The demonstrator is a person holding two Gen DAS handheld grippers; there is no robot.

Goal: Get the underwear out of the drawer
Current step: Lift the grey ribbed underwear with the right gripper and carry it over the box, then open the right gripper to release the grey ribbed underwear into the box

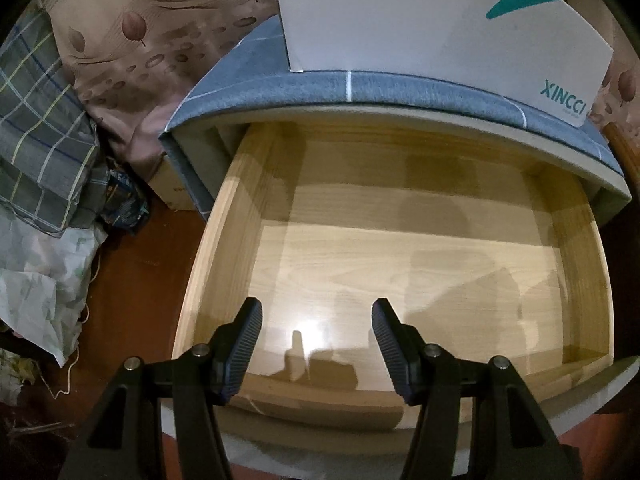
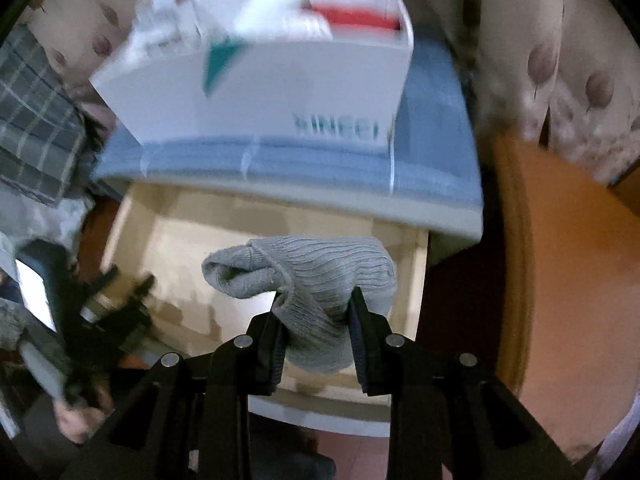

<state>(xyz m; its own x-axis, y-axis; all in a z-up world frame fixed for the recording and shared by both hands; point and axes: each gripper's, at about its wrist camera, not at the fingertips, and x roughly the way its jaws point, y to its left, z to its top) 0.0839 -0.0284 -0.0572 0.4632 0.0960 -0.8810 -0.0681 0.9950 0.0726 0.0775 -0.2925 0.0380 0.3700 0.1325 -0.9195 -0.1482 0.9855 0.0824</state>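
Note:
The wooden drawer [image 1: 400,264] is pulled open and its inside shows bare wood in the left wrist view. My left gripper [image 1: 317,312] is open and empty, hovering over the drawer's front part. In the right wrist view my right gripper [image 2: 316,300] is shut on grey ribbed underwear [image 2: 316,272], a bunched knitted piece held above the open drawer [image 2: 176,240]. The left gripper [image 2: 116,304] shows blurred at the left of that view, by the drawer's left side.
A white XINCCI box [image 1: 440,20] stands on the grey-blue cabinet top [image 1: 304,84] above the drawer; it also shows in the right wrist view [image 2: 260,92]. Plaid and leaf-print bedding [image 1: 44,136] lies to the left. An orange-brown wooden board [image 2: 560,248] stands at the right.

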